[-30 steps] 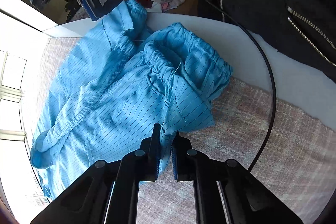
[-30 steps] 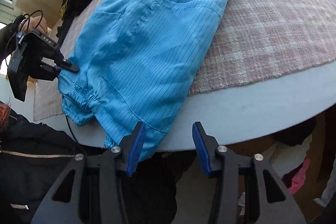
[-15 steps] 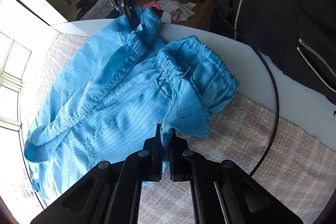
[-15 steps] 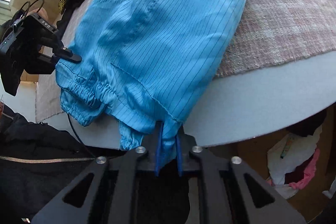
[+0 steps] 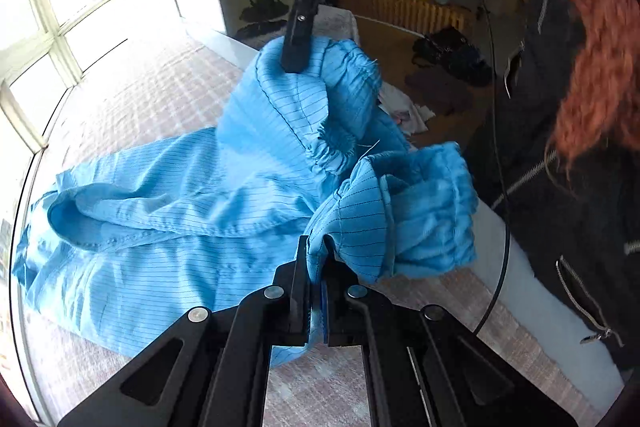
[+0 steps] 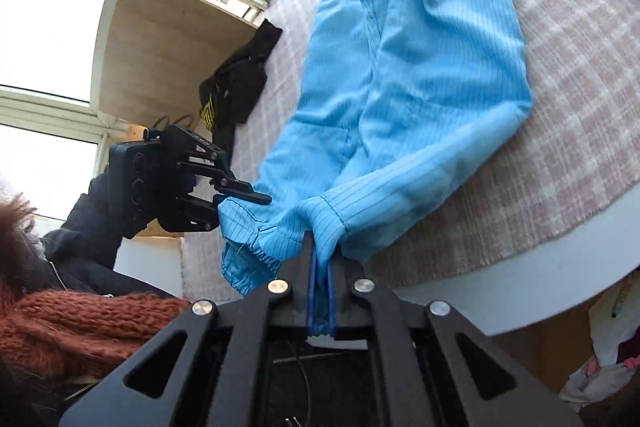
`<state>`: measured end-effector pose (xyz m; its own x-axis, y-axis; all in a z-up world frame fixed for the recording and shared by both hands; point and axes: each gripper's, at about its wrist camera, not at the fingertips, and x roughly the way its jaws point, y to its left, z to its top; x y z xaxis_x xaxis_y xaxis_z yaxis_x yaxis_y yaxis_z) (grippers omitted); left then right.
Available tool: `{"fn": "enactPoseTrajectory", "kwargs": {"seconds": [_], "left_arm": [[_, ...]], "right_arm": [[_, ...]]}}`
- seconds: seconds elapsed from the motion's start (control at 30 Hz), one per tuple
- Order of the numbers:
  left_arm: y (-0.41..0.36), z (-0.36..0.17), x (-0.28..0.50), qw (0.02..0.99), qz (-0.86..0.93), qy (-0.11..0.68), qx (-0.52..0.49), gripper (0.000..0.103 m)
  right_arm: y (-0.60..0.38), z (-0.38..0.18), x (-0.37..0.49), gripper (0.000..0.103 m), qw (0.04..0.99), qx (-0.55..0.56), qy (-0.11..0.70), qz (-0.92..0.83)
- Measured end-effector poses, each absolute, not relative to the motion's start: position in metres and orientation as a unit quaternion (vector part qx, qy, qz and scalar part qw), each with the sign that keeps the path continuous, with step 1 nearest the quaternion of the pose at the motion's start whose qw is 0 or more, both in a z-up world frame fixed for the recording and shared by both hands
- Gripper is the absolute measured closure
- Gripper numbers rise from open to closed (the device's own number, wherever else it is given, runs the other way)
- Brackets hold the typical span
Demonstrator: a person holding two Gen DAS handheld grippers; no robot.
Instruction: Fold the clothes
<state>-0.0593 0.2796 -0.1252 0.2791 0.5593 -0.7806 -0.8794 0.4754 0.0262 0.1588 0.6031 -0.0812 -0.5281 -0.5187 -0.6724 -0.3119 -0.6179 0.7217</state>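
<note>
A pair of light blue pinstriped trousers point(image 5: 180, 211) with an elastic waistband lies on the pink checked cloth point(image 5: 152, 95). My left gripper point(image 5: 316, 259) is shut on the waistband at one side. My right gripper point(image 6: 320, 259) is shut on the waistband point(image 6: 328, 219) at the other side. Both hold the waistband end lifted above the table while the legs point(image 6: 420, 27) trail on the cloth. The right gripper point(image 5: 298, 63) shows in the left wrist view, and the left gripper point(image 6: 256, 197) in the right wrist view.
A black garment point(image 6: 240, 87) lies on the cloth beyond the trousers. The white table edge point(image 6: 520, 279) curves near me. Loose clothes point(image 5: 404, 111) lie on the floor. Windows point(image 6: 52, 7) stand behind. The person's black jacket point(image 5: 568, 227) is close on the right.
Both grippers have lifted the waistband up off the table and drawn it out between them. The right gripper, open a second ago, closed on the waistband.
</note>
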Motion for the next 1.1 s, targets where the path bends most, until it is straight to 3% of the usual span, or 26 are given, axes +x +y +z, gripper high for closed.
{"fn": "enactPoseTrajectory", "kwargs": {"seconds": [0.17,0.3,0.4,0.5,0.6,0.67,0.73,0.93,1.1], "left_arm": [[0.325,-0.128,-0.167,0.735,0.545,0.246,-0.320,0.100],[0.367,-0.184,-0.255,0.662,0.574,0.202,-0.438,0.100],[0.384,-0.232,-0.293,0.604,0.568,0.186,-0.527,0.098],[0.378,-0.234,-0.299,0.603,0.573,0.156,-0.533,0.091],[0.372,-0.225,-0.288,0.606,0.575,0.165,-0.524,0.078],[0.369,-0.218,-0.280,0.609,0.576,0.173,-0.517,0.073],[0.365,-0.213,-0.272,0.609,0.579,0.181,-0.511,0.071],[0.355,-0.204,-0.250,0.599,0.593,0.189,-0.504,0.071],[0.342,-0.213,-0.215,0.595,0.581,0.172,-0.528,0.071]], "right_arm": [[0.686,-0.067,0.114,0.099,0.060,0.444,-0.449,-0.773],[0.760,-0.109,0.078,0.098,0.018,0.471,-0.458,-0.754],[0.799,-0.149,0.061,0.089,-0.040,0.513,-0.473,-0.715],[0.813,-0.151,0.058,0.087,-0.024,0.495,-0.500,-0.710],[0.812,-0.130,0.054,0.077,0.003,0.490,-0.482,-0.726],[0.813,-0.123,0.050,0.056,0.031,0.472,-0.506,-0.721],[0.818,-0.130,0.048,0.045,0.049,0.451,-0.564,-0.690],[0.825,-0.110,0.062,0.045,-0.009,0.443,-0.526,-0.726],[0.783,-0.100,0.085,0.045,-0.063,0.483,-0.407,-0.773]]}}
